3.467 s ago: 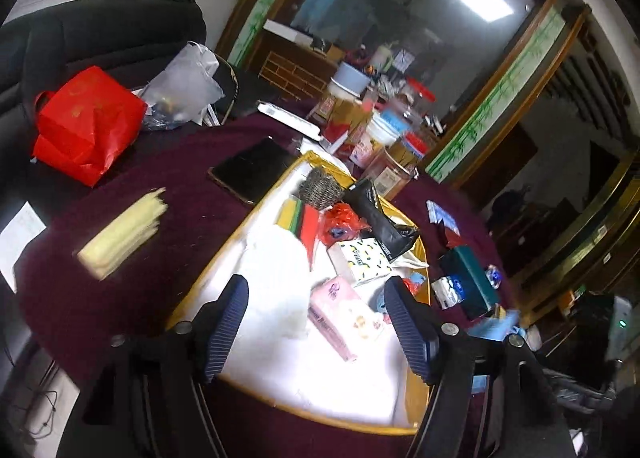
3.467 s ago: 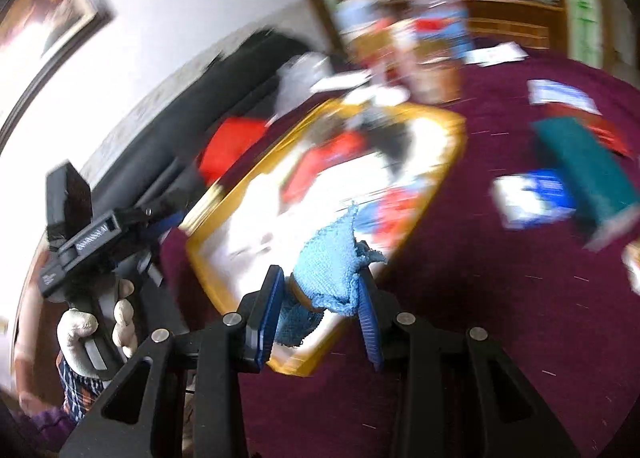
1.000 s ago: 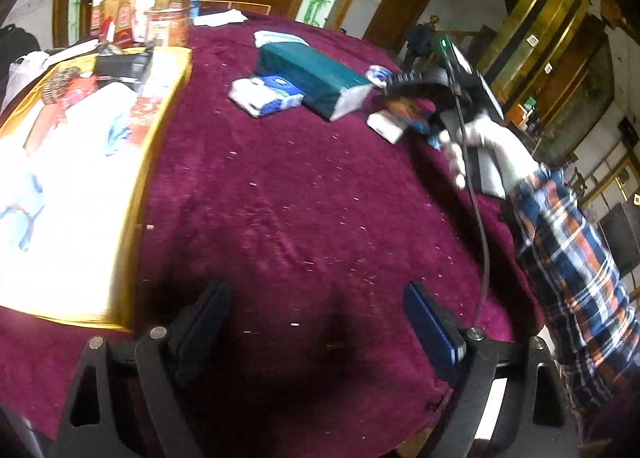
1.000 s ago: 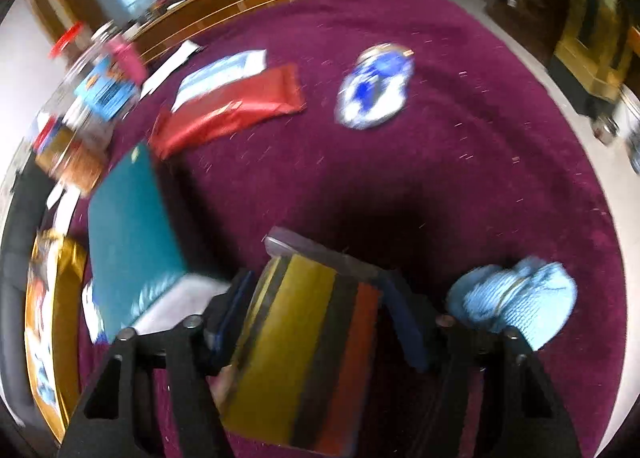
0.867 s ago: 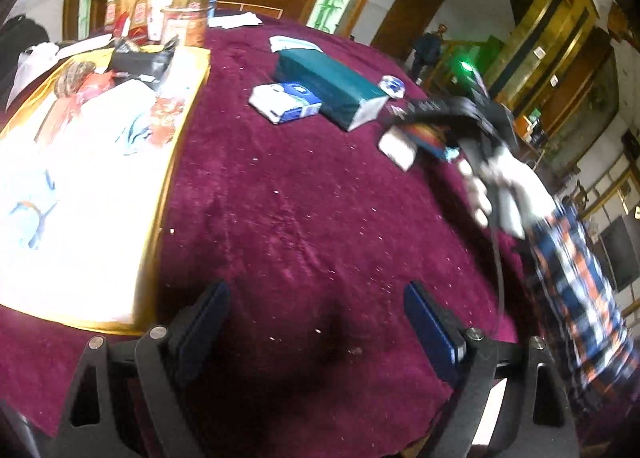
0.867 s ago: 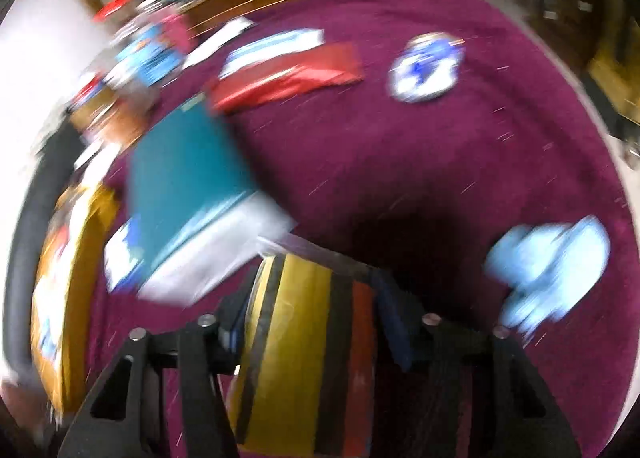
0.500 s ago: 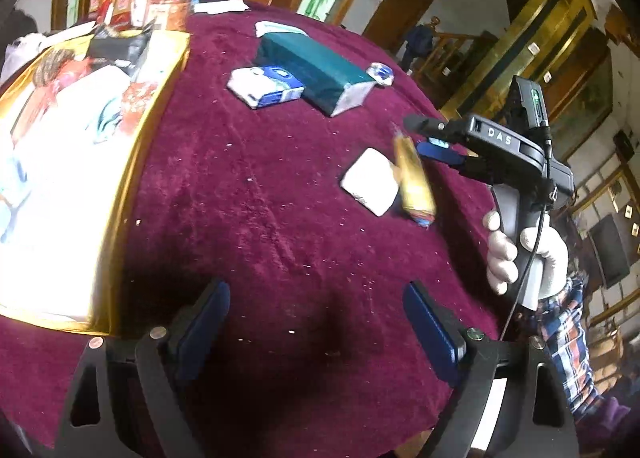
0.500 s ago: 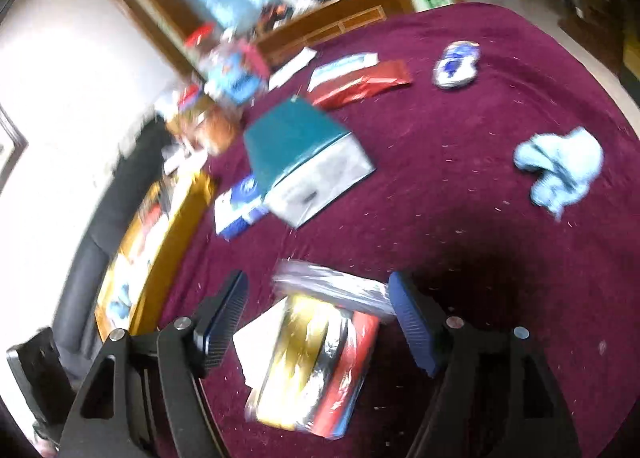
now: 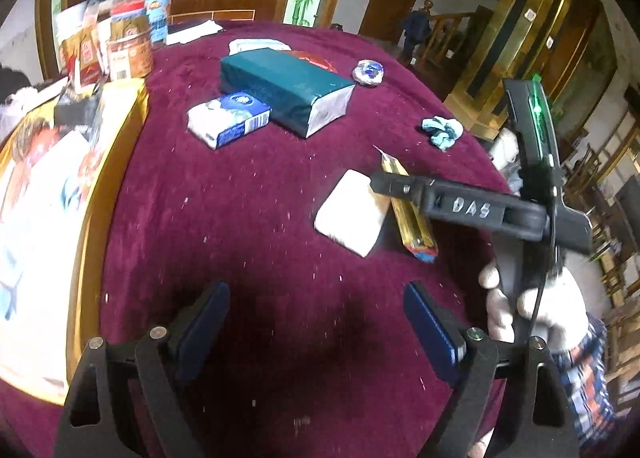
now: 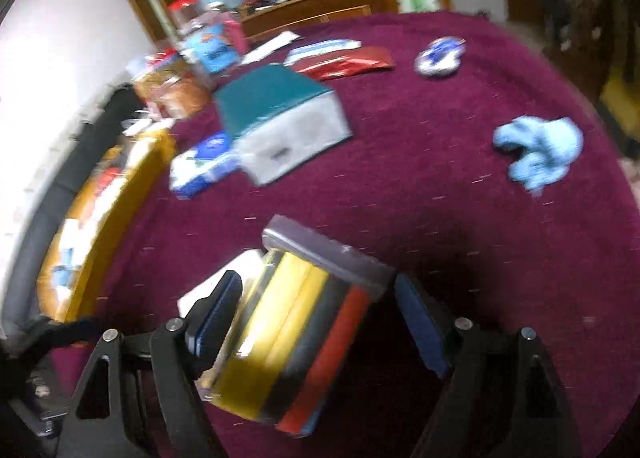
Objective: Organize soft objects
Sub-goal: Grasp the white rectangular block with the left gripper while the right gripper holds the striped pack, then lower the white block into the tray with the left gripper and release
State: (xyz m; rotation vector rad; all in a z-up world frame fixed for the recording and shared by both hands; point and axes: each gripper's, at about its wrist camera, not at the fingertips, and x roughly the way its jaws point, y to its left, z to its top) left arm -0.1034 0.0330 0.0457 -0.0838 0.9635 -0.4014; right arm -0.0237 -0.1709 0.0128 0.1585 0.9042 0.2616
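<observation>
A striped yellow, black and red packet lies on the maroon tablecloth between the spread fingers of my open right gripper; the fingers stand apart from it. It also shows in the left wrist view, next to a white pad, under the right gripper's body. A crumpled light blue cloth lies to the right, also in the left wrist view. My left gripper is open and empty above bare tablecloth.
A teal tissue pack and a blue-white tissue pack lie mid-table. A gold-rimmed tray full of items is at the left. Jars and boxes stand at the far edge. A red packet and a small blue pouch lie further back.
My right gripper has opened and let go of the striped packet, which now lies on the cloth by the white pad. Earlier it set down the blue cloth. The left gripper stayed open.
</observation>
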